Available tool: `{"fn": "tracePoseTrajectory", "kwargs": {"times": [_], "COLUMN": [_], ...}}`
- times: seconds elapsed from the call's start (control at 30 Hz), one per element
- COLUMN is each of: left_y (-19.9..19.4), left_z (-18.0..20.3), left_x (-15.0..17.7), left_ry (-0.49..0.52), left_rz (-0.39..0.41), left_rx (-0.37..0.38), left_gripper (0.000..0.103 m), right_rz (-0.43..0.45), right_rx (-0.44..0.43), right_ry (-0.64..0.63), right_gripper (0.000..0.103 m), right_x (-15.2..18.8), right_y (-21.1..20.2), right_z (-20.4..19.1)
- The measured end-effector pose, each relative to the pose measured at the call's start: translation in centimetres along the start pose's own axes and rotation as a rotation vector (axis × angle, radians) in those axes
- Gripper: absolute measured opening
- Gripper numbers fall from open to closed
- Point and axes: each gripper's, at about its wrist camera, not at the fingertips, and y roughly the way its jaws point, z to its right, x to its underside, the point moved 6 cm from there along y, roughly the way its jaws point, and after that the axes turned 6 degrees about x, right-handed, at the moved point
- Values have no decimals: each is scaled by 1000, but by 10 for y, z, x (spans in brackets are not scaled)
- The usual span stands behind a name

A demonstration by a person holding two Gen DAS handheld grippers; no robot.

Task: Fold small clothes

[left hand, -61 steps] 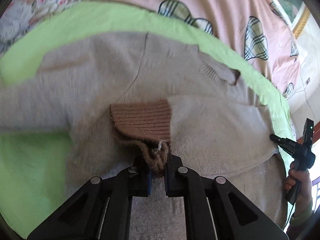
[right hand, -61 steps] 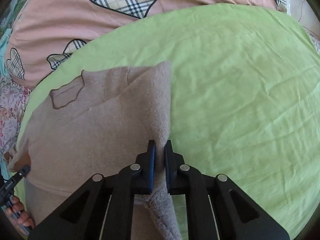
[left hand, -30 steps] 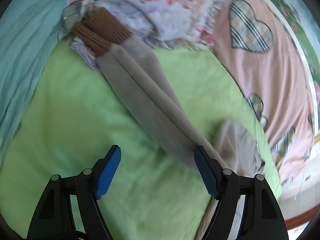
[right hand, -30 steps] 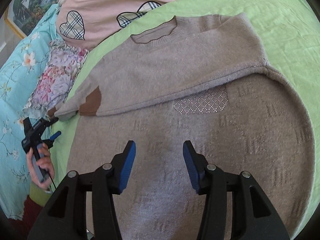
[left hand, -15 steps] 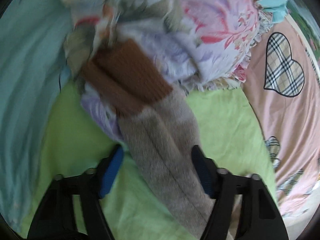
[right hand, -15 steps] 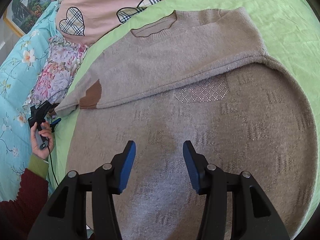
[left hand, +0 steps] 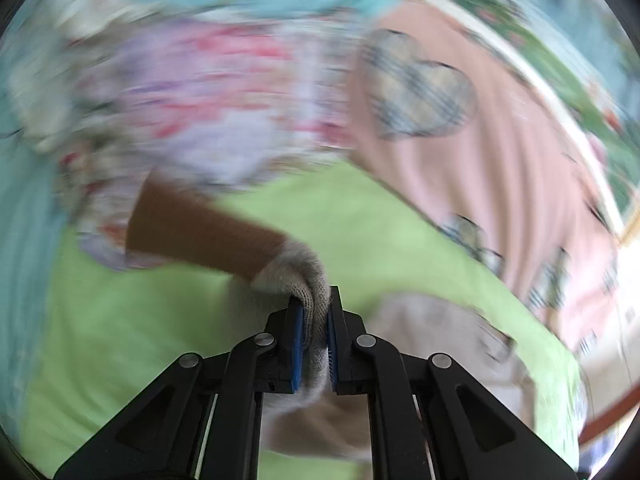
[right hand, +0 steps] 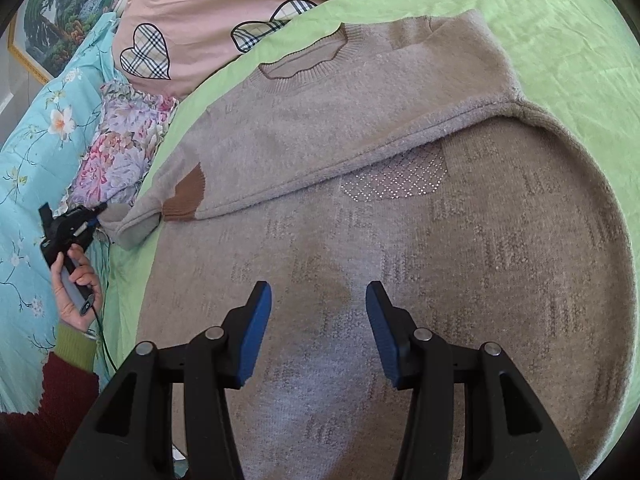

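Observation:
A beige knit sweater (right hand: 400, 240) lies flat on the green sheet (right hand: 560, 20), one sleeve folded across its chest with the brown cuff (right hand: 186, 196) at the left. My left gripper (left hand: 316, 304) is closing, its blue pads pressing on the other sleeve (left hand: 296, 272) just behind that sleeve's brown cuff (left hand: 200, 228), which hangs out to the left. The right wrist view shows the left gripper (right hand: 94, 216) at the sweater's left edge, held in a hand (right hand: 76, 280). My right gripper (right hand: 318, 300) hovers open over the sweater's lower body, nothing between its fingers.
A pink quilt with plaid hearts (right hand: 200, 12) lies behind the sheet. A crumpled floral cloth (right hand: 120, 140) and a teal flowered blanket (right hand: 24, 160) border the left side. A framed picture (right hand: 52, 20) hangs at the far left. Green sheet shows to the sweater's right.
My left gripper went from wide open around the sleeve to clamped on it behind the cuff, and rose with it; its view is now blurred. The right gripper stayed put.

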Motion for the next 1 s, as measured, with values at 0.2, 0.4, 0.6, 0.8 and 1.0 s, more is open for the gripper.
{"fn": "tracePoseTrajectory", "kwargs": {"times": [0.2, 0.4, 0.6, 0.8, 1.0], "left_y": [13, 61, 118, 138, 88], "left_z": [144, 255, 285, 278, 251], "left_x": [56, 144, 217, 242, 239], "left_ry": [262, 512, 652, 674, 639], "left_rz": [-81, -220, -345, -462, -448], "left_rx": [193, 292, 251, 237, 261], "left_gripper": [8, 8, 9, 29, 67], "right_rz": [30, 76, 107, 119, 126], "right_rx": [-12, 12, 38, 42, 19], "right_ry": [23, 69, 118, 152, 116], "right_gripper": [51, 51, 51, 51, 51], "right_x": [-2, -8, -10, -14, -31], "right_y": [-10, -25, -39, -43, -37], "right_z": [8, 31, 57, 70, 55]}}
